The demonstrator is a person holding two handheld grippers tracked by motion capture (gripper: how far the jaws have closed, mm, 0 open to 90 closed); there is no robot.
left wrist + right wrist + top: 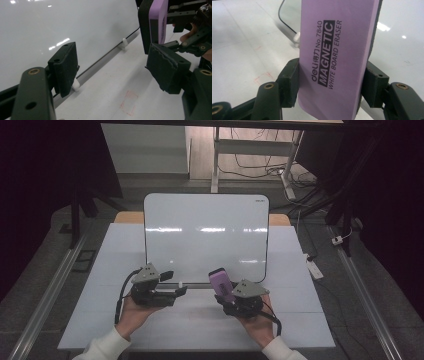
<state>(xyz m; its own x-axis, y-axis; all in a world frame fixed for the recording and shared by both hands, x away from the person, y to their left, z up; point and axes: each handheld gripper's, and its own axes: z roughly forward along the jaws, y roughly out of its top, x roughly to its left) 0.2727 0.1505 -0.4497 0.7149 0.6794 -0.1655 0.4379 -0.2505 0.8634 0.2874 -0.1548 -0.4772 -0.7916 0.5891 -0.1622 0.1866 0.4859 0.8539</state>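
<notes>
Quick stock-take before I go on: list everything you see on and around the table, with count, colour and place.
whiteboard: one, white with a dark edge, propped at the back middle of the table
eraser: one, purple with a black felt side, printed as a magnetic whiteboard eraser, held upright before the board's lower right corner
table: one, white, under everything
red outline: one faint rectangle drawn on the table in front of the board
power strip: one, white, on the floor right of the table
left gripper: one, black, jaws apart with nothing between them, by the board's lower left edge
right gripper: one, black, clamped on the eraser
</notes>
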